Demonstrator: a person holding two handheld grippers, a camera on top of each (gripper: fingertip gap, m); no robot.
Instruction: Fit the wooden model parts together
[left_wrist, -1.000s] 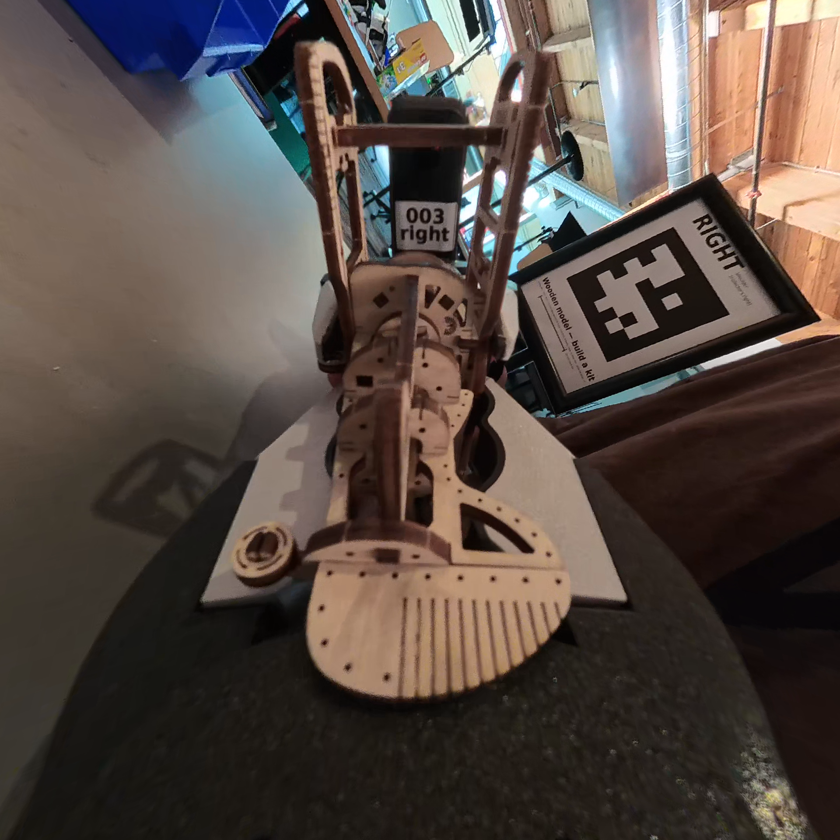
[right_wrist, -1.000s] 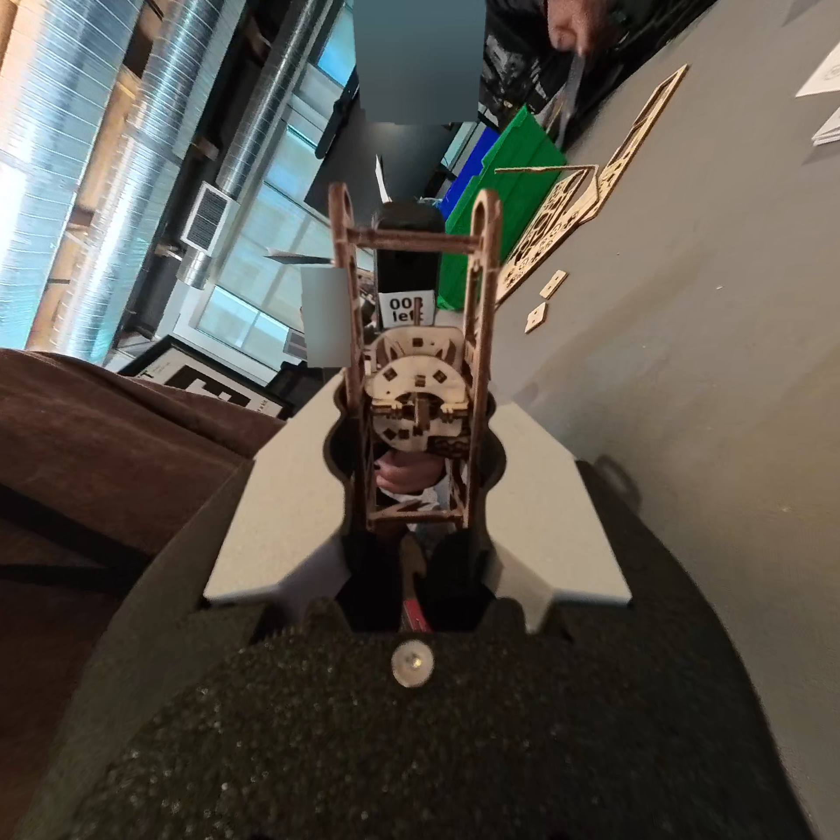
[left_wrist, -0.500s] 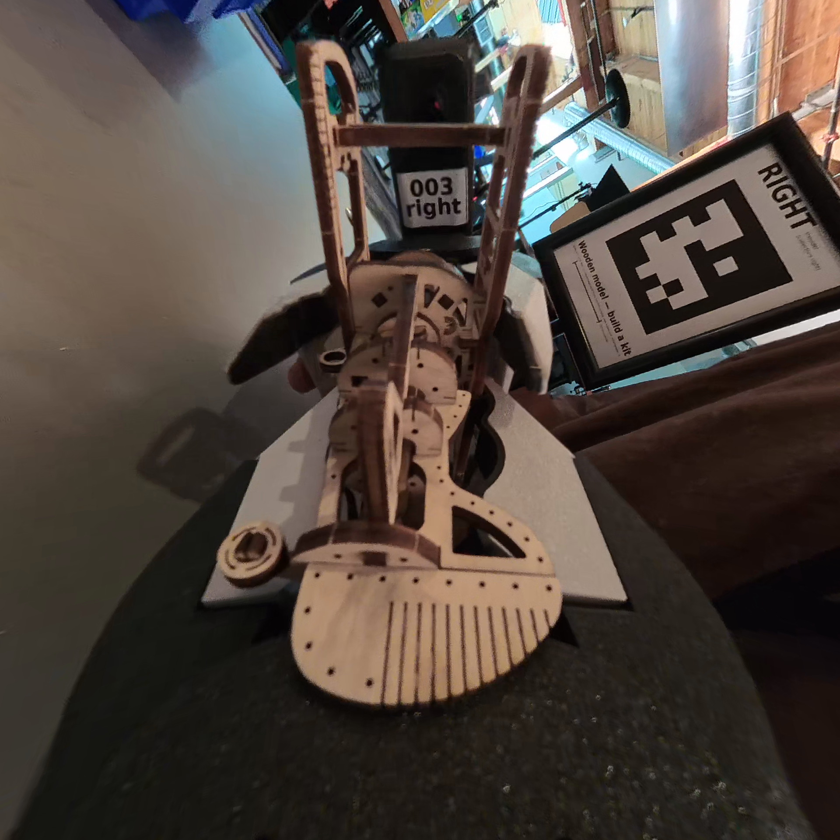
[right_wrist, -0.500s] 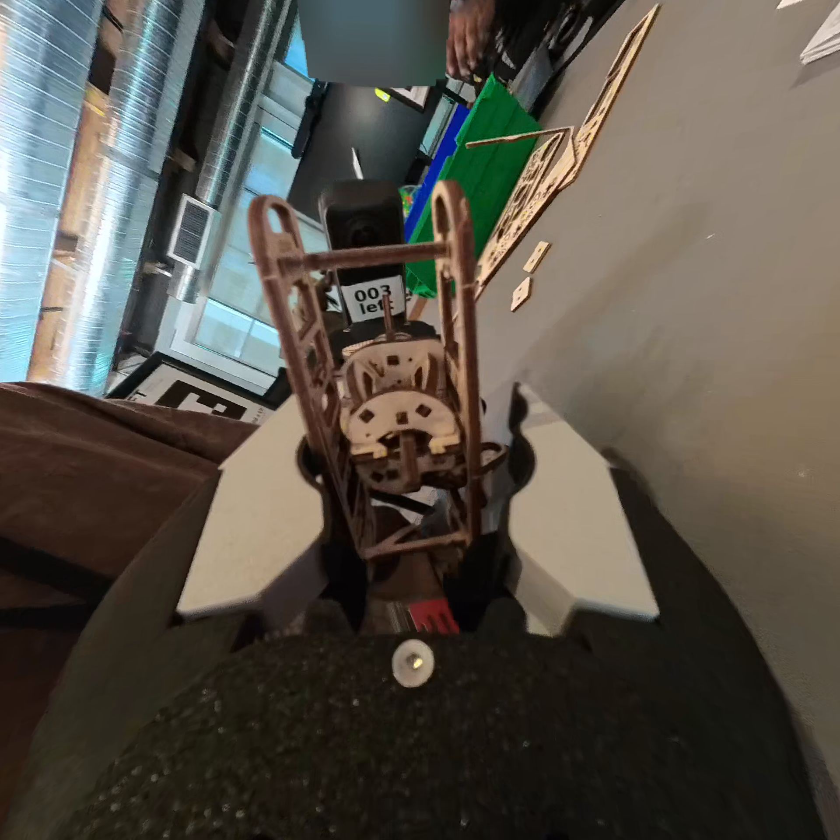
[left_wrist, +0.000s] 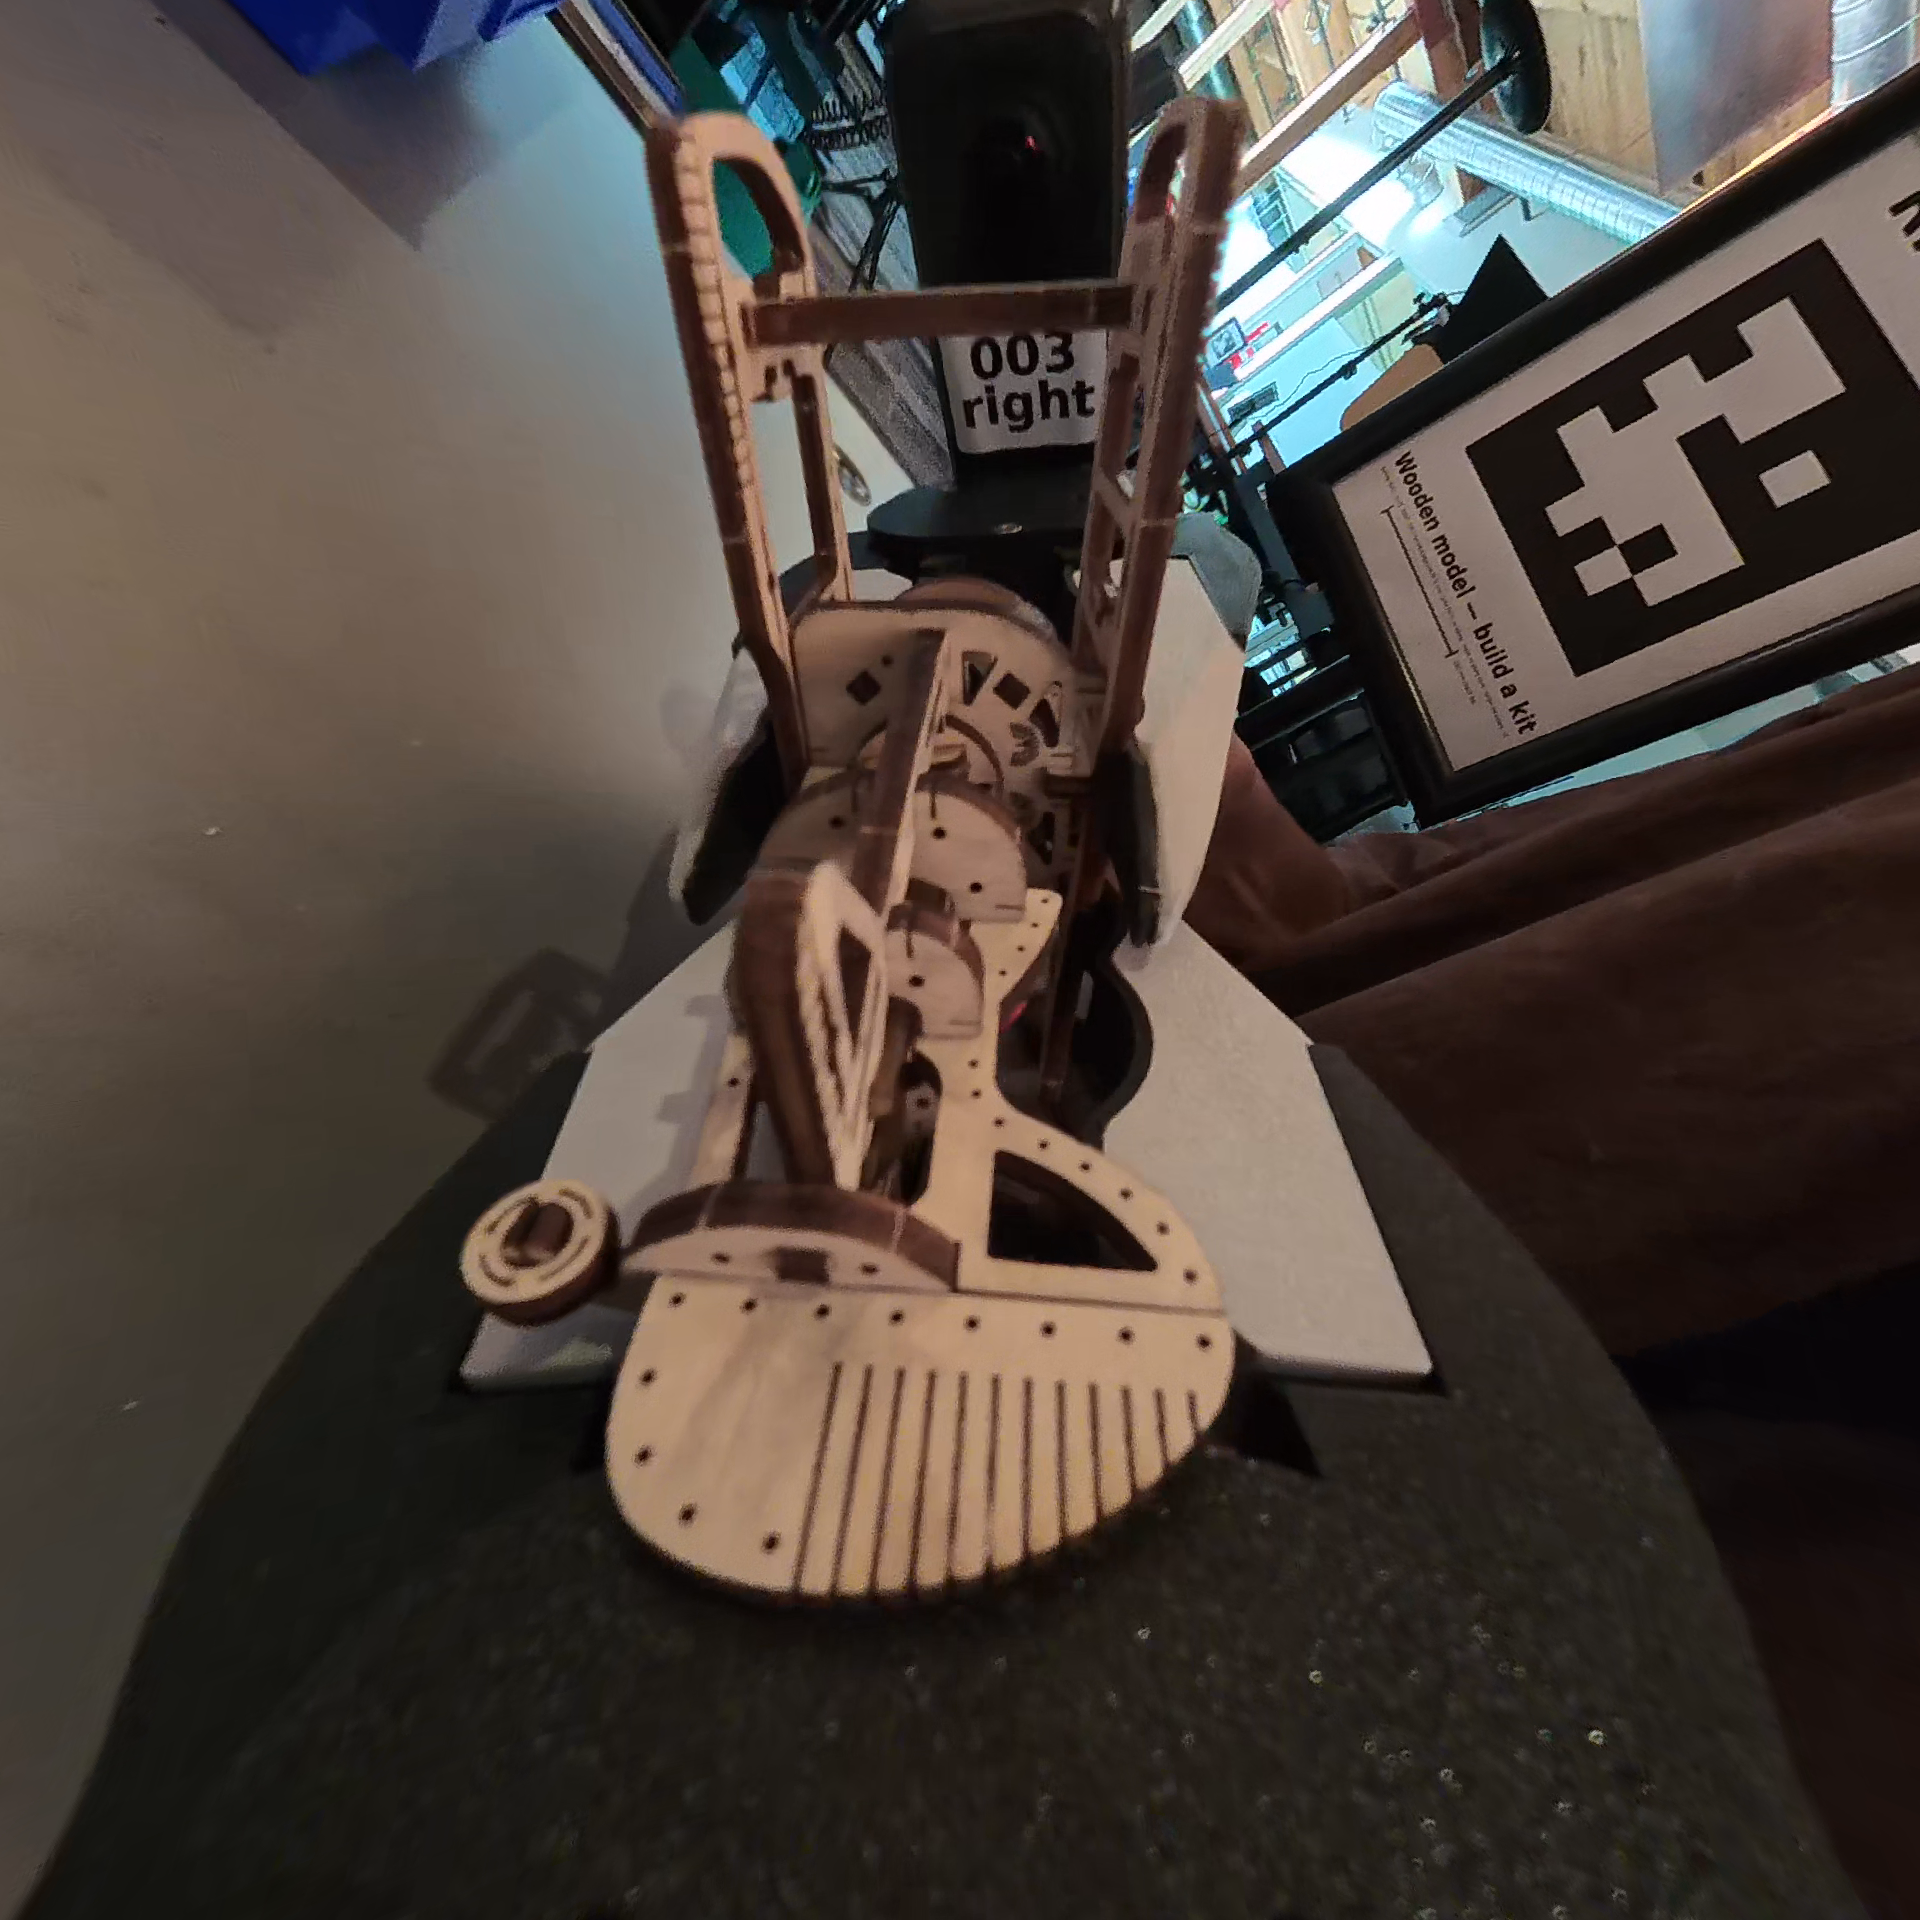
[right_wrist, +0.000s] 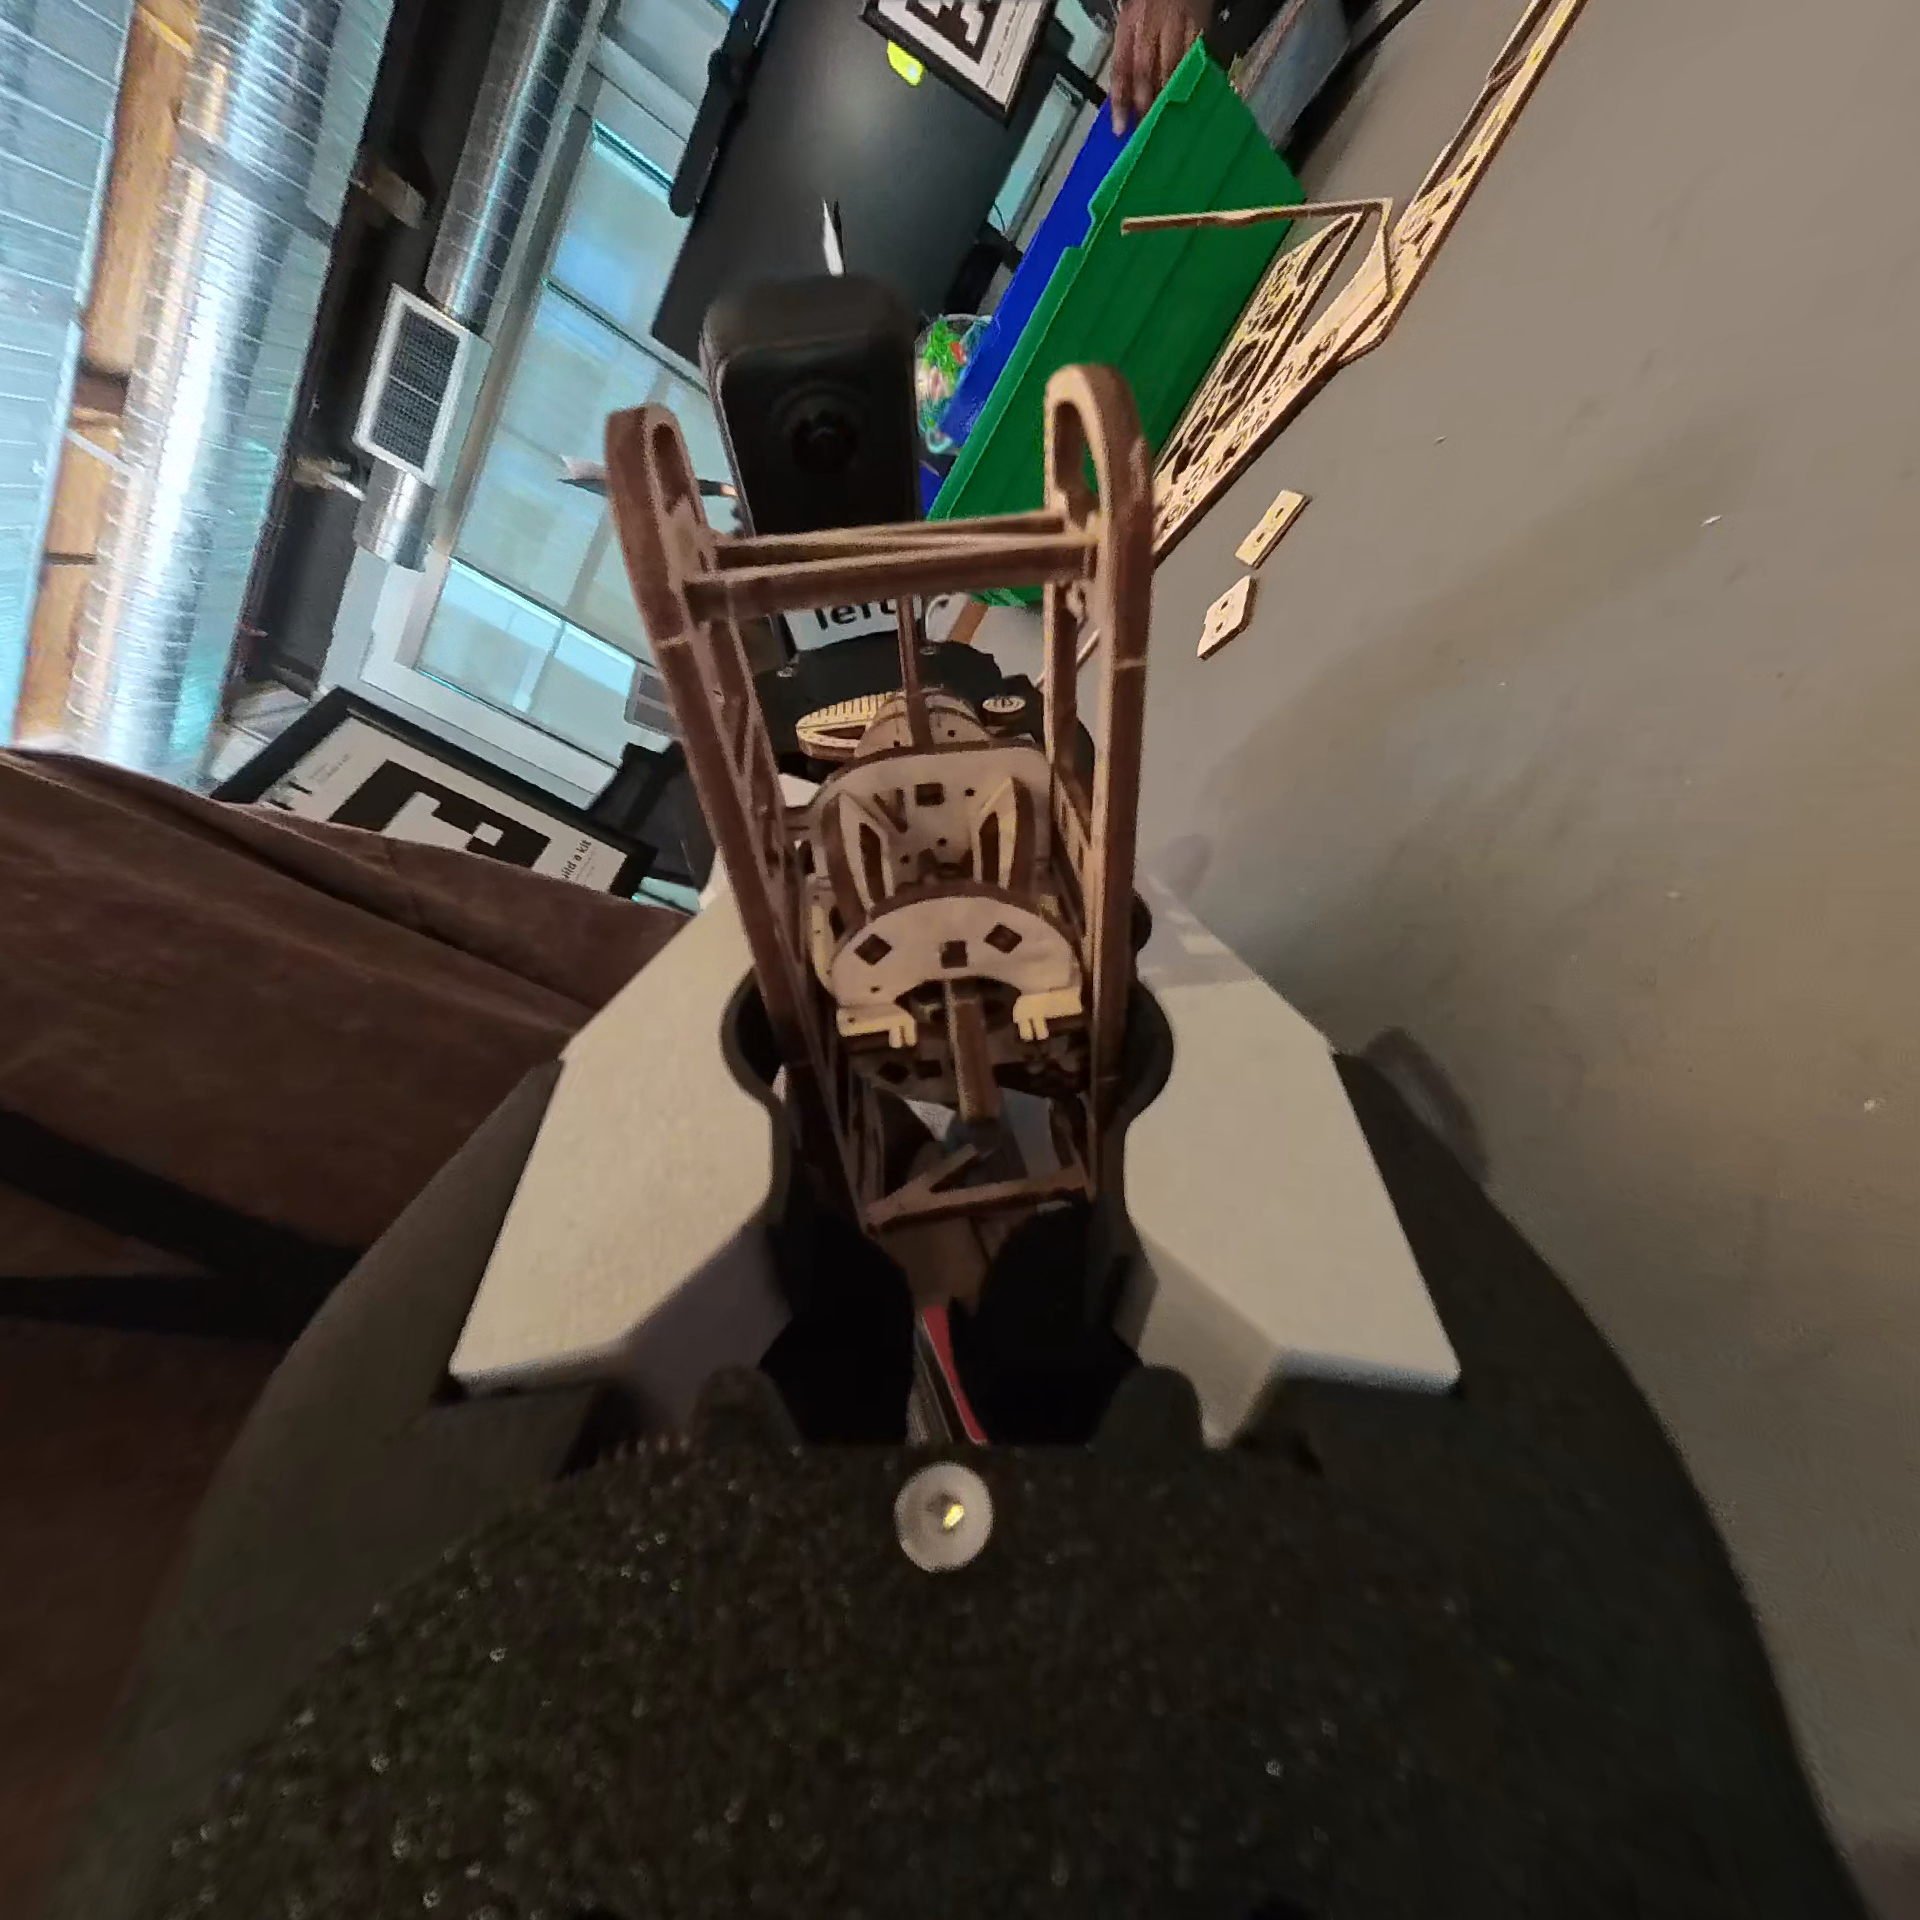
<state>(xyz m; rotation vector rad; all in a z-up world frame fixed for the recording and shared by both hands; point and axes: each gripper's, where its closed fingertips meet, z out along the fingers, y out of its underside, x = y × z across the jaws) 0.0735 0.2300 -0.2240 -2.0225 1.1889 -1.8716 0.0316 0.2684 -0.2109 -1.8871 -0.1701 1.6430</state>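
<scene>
Item: wooden model (left_wrist: 935, 1039), laser-cut plywood assembly, held off the grey table (left_wrist: 260, 727) between two hand-held grippers that face each other.

Near end, left wrist view: fan-shaped slotted plate (left_wrist: 925, 1444) with dotted edge holes, and a small round wheel (left_wrist: 538, 1259) at its left corner, both lying over the left gripper (left_wrist: 987, 1132). Jaws closed in on the model's lower body (the contact itself is hidden under the plate).

Far end: two tall looped side rails (left_wrist: 727, 436) joined by a crossbar (left_wrist: 940, 312). The right gripper (left_wrist: 935, 790) shows beyond it, white fingers (left_wrist: 1195, 748) on either side of the frame.

Right wrist view: right gripper (right_wrist: 956, 1174) jaws pinching the narrow base of the model (right_wrist: 945, 935), with rails and crossbar rising ahead and the left gripper's camera (right_wrist: 821, 416) behind them.

Surroundings: punched-out plywood sheets (right_wrist: 1299, 332) and two small loose wooden pieces (right_wrist: 1247, 571) on the table; green bin (right_wrist: 1122, 332); framed marker sign (left_wrist: 1662, 436); brown cloth (left_wrist: 1610, 1039).
</scene>
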